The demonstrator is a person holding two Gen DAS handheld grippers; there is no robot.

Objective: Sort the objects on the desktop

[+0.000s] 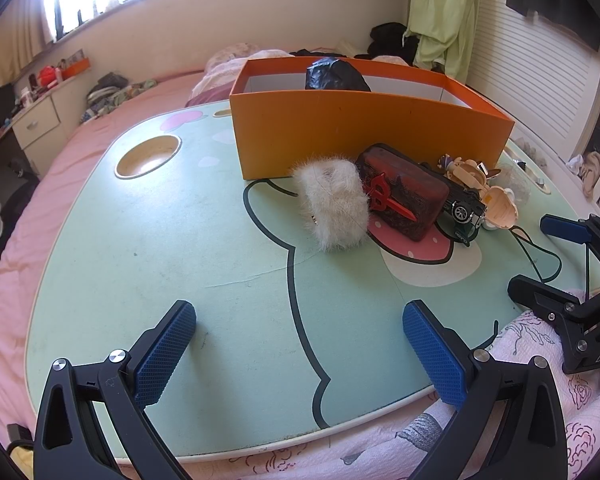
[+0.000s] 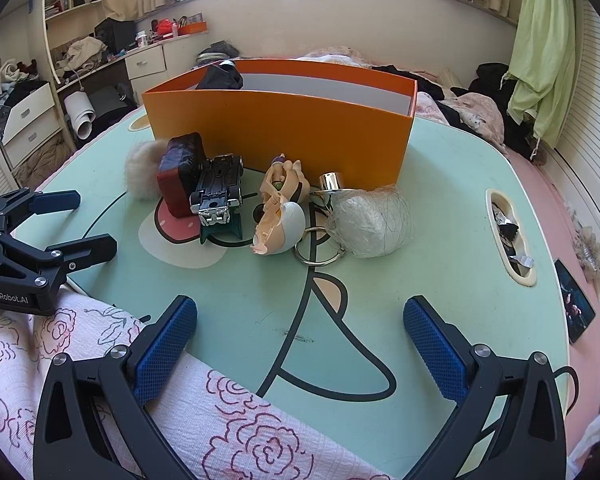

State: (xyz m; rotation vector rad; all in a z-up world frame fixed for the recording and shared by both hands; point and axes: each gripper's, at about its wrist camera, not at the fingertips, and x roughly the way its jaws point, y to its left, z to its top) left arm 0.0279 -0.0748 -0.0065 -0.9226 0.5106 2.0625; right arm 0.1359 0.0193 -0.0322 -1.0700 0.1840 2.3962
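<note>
A green counter (image 1: 172,264) with a cartoon face drawn on it sits on a pink bed (image 1: 80,152). At the back of the counter stands an orange box (image 1: 360,136). It is open on top and white inside. A black bag (image 1: 336,74) pokes up out of it.

A bunch of small things lie in a row just in front of the box. On the left is a white fluffy band (image 1: 334,206). It touches a dark red case (image 1: 408,196) with a little red sword shape (image 1: 386,200) on its front. Next to the case is a toy car (image 2: 218,192). It is black with shiny silver ends, and it lies upside down, so the bottom shows. Beside the car is a cream toy figure (image 2: 280,216) with a round pale head, lying on its side. Then there is a shiny silver cup shape (image 2: 330,184), some metal rings (image 2: 316,244), and a crinkly clear ball of wrap (image 2: 366,222) with thin hair over it.

The left hand-held gripper (image 1: 300,344) hangs over the near edge of the counter. Its blue fingers are wide apart and hold nothing. The right hand-held gripper (image 2: 300,340) is the same, wide apart with nothing in it. A pink cloth with roses (image 2: 100,360) lies under both.

A slot (image 2: 510,236) in the right side of the counter holds small scraps. A round cup hole (image 1: 148,156) is on the left side.
</note>
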